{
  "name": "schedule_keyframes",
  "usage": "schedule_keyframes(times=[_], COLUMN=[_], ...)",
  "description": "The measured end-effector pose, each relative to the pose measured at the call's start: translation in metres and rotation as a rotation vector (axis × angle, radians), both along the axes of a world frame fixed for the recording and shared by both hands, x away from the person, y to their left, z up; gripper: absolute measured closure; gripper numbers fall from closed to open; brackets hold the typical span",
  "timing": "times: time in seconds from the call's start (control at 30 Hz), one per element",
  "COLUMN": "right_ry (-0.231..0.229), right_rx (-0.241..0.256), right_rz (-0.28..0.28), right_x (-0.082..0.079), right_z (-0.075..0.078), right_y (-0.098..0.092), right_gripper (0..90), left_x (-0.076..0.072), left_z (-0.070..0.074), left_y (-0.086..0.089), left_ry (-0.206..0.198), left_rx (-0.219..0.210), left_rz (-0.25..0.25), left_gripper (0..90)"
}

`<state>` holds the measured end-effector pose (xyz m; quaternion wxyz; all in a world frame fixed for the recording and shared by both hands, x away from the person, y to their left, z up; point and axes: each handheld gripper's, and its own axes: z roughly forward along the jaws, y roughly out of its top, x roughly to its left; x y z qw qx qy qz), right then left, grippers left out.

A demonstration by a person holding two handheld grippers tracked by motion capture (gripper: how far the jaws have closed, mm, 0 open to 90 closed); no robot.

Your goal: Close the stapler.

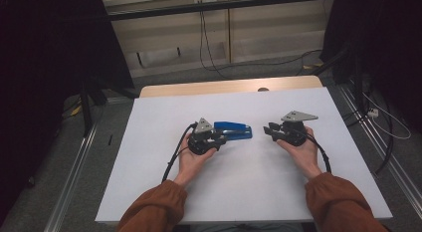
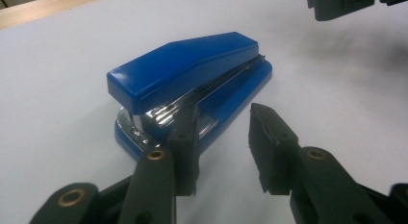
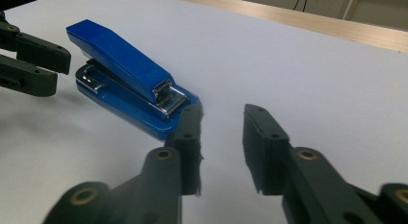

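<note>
Left gripper (image 1: 222,139) sits low on the white table (image 1: 149,157), cradled in the person's left hand (image 1: 191,160), its jaws spread apart with nothing between them. Looking along those jaws in the left gripper view, the left gripper (image 2: 222,142) has one jaw tip right up against the near end of the blue stapler (image 2: 192,89), at the metal mouth, while the other jaw stands off to the side over bare table; whether that first jaw actually touches the stapler, I cannot tell. A black cable (image 1: 174,155) trails back from this gripper past the wrist.

Moving to the middle, and the blue stapler (image 1: 233,130) lies flat on the table, upright on its base, lengthwise between the two grippers, its left end just beside the left gripper's jaws.

Over on the right, the right gripper (image 1: 268,130) is held in the right hand (image 1: 301,150), pointing leftward at the stapler's other end, near it but with a sliver of table between. From the right gripper view, the right gripper (image 3: 221,147) also has its jaws parted and holding nothing, and the stapler (image 3: 130,75) stretches away from one jaw tip, hinge end closest. Rust-coloured sleeves (image 1: 343,204) frame the bottom of the high view.
</note>
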<state>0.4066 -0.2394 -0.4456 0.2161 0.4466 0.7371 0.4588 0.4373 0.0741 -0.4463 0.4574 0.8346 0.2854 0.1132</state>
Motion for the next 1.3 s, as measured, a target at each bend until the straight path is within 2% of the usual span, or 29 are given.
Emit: schedule_keyframes(times=[0.03,0.17,0.27,0.4,0.5,0.67,0.77,0.87,0.97,1.1,1.2,1.27,1.3], right_ry=[0.002,0.016,0.021,0.004,0.009,0.004,-0.008,-0.016,-0.024,-0.030,-0.068,-0.068,-0.066], right_rx=[0.003,0.016,0.029,0.023,0.032,0.003,0.005,0.021,0.020,0.031,0.025,0.024,0.032], right_rz=[-0.002,-0.014,-0.024,-0.030,-0.027,-0.019,-0.022,-0.024,-0.015,-0.026,-0.041,-0.045,-0.050], right_x=[0.000,-0.001,-0.002,-0.003,-0.004,-0.005,-0.007,-0.009,-0.011,-0.015,-0.020,-0.022,-0.023], right_z=[0.000,0.001,0.001,0.002,0.002,0.003,0.004,0.006,0.007,0.009,0.010,0.010,0.010], right_y=[0.000,0.000,0.000,0.002,0.003,0.005,0.006,0.008,0.010,0.012,0.012,0.011,0.011], right_gripper=[61.2,48.0,36.9,24.4,17.6,8.2,5.2,4.0,3.7,3.8,4.5,4.5,4.5], left_x=[0.000,-0.002,-0.005,-0.006,-0.006,-0.007,-0.008,-0.010,-0.010,-0.016,-0.020,-0.022,-0.022], left_z=[0.000,0.001,0.004,0.005,0.005,0.009,0.010,0.012,0.013,0.014,0.012,0.012,0.012], left_y=[0.001,0.003,0.004,0.006,0.008,0.015,0.020,0.023,0.026,0.026,0.028,0.029,0.030], left_ry=[0.011,0.010,0.000,-0.009,-0.018,-0.040,-0.038,-0.057,-0.042,-0.073,-0.073,-0.068,-0.068], left_rx=[-0.002,-0.013,-0.016,-0.004,0.009,-0.012,-0.043,-0.036,-0.071,-0.046,-0.048,-0.046,-0.064], left_rz=[0.006,0.026,0.037,0.056,0.104,0.123,0.111,0.118,0.118,0.128,0.136,0.135,0.137], left_gripper=[60.5,52.5,41.7,29.0,18.0,6.6,4.5,3.8,3.8,3.9,4.2,4.4,4.4])
